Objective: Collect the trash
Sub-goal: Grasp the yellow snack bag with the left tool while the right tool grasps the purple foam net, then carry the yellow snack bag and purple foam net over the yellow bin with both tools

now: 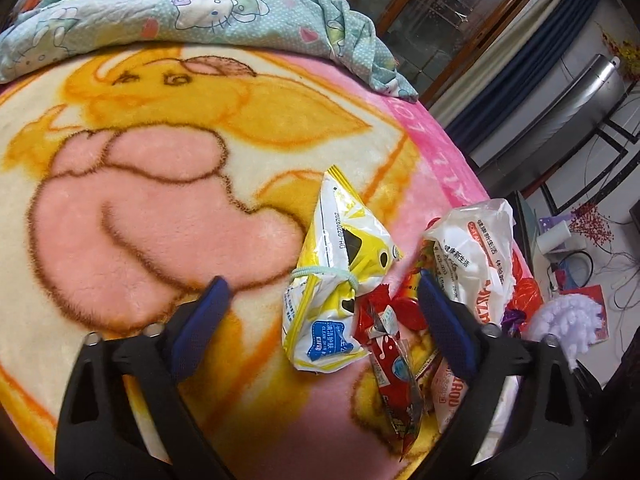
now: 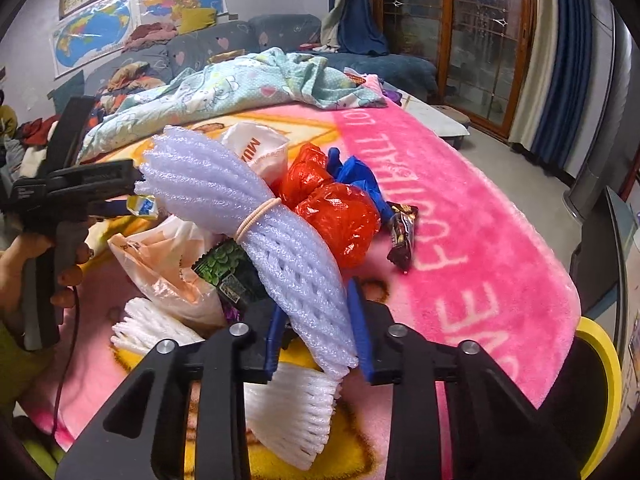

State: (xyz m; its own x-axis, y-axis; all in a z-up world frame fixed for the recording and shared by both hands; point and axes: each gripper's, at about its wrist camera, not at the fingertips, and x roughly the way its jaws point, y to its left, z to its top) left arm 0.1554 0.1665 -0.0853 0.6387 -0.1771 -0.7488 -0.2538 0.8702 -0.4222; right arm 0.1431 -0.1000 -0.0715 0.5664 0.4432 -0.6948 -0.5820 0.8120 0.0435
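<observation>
Right now my right tongs (image 2: 320, 332) are pinched on the foam net (image 2: 256, 216), a lavender bundle of ribbed, spongy mesh, gathered at its middle by a beige elastic band (image 2: 256, 218). Its lower end sits between my blue pads, and the rest leans up and to the left over the trash heap. Under the pads lies a second foam net, white (image 2: 288, 412), flat and fan-shaped. Beside the lavender bundle are two crinkled red bags (image 2: 340, 220), glossy and balled up, with a blue glove (image 2: 356, 176) behind them and a dark candy wrapper (image 2: 402, 236) just to their right. A thin pale plastic bag (image 2: 160, 268) slumps on the left, touching a green-and-black packet (image 2: 228, 272).

My left tongs (image 1: 320, 304) stand wide, gripping nothing; between their blue pads lie a crumpled yellow-and-white pouch (image 1: 340, 264), cinched by a pale green band, and a shiny red wrapper (image 1: 394, 364). A white printed bag (image 1: 476, 248) sits by the right pad.

All of it rests on the bed's fleecy blanket (image 2: 460, 208), pink-bordered with a yellow and pink cartoon, and a rumpled mint quilt (image 1: 200, 4) lies at the far side.
</observation>
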